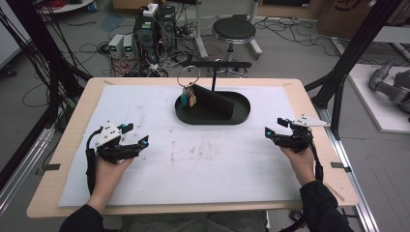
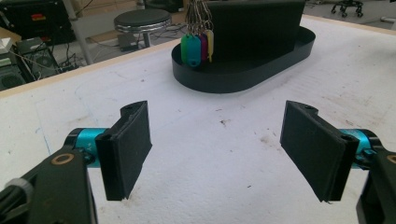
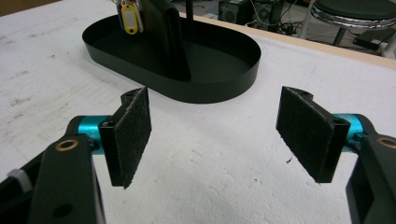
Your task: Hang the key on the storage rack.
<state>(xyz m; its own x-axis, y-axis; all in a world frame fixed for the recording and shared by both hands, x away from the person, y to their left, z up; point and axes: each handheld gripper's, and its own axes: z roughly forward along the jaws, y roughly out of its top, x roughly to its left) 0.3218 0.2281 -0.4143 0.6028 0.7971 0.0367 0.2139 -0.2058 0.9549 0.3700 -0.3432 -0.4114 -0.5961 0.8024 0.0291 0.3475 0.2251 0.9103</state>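
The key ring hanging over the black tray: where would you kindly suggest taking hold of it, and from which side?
Probably at the big metal key ring itself, on its bare upper arc, which stands upright and clear above the coloured tags. The tags hang bunched against the dark stand in the black tray, so they offer less room. The open left claw is on the ring's side; come from there, above the tray's rim.

Key bunch (image 1: 187,94) w/ coloured tags hangs on big ring from stand hook, over black oval tray (image 1: 212,117), mid-table.

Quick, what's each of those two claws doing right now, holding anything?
Left gripper: open, holding nothing.
Right gripper: open, holding nothing.
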